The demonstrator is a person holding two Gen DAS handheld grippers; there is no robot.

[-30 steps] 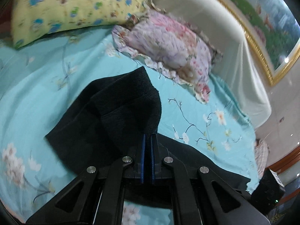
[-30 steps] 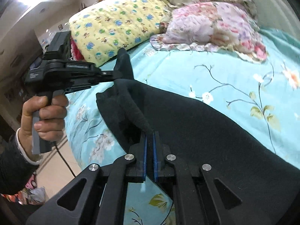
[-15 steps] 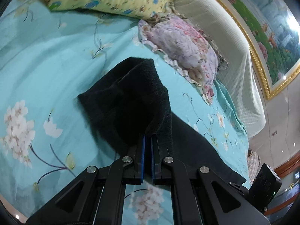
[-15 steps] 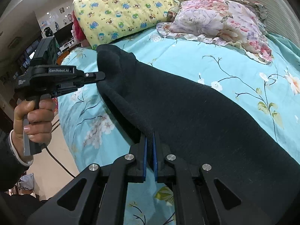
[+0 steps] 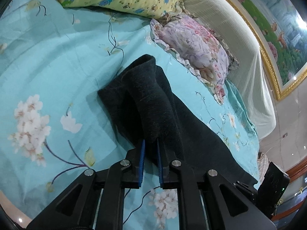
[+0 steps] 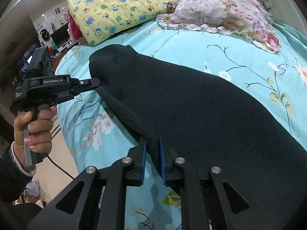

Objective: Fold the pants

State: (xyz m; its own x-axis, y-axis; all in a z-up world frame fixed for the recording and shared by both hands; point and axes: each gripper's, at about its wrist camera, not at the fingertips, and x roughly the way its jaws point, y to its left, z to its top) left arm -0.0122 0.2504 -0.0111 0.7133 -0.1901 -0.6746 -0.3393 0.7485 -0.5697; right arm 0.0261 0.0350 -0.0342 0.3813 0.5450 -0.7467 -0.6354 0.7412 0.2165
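Note:
Black pants [image 5: 153, 103] lie lengthwise on the turquoise floral bedsheet [image 5: 48, 61], one end doubled over. My left gripper [image 5: 150, 143] has its jaws a little apart, with the folded edge of the pants lying between the blue pads. In the right wrist view the pants [image 6: 191, 103] spread wide across the bed, and my right gripper [image 6: 153, 140] also has its jaws slightly apart around the pants' thick near edge. The left gripper [image 6: 96, 83] shows there at the pants' far-left end, held by a hand.
A yellow cartoon-print pillow [image 6: 119, 3] and a pink floral pillow [image 6: 220, 9] lie at the head of the bed. A cream padded headboard [image 5: 239, 48] and a gold-framed picture [image 5: 268, 28] stand behind. The bed's edge and floor [image 6: 57, 143] are at the left.
Both grippers have gone from clamped shut on the pants to slightly parted. The pants have been drawn out and laid flat on the sheet, and both grippers have lowered toward the bed.

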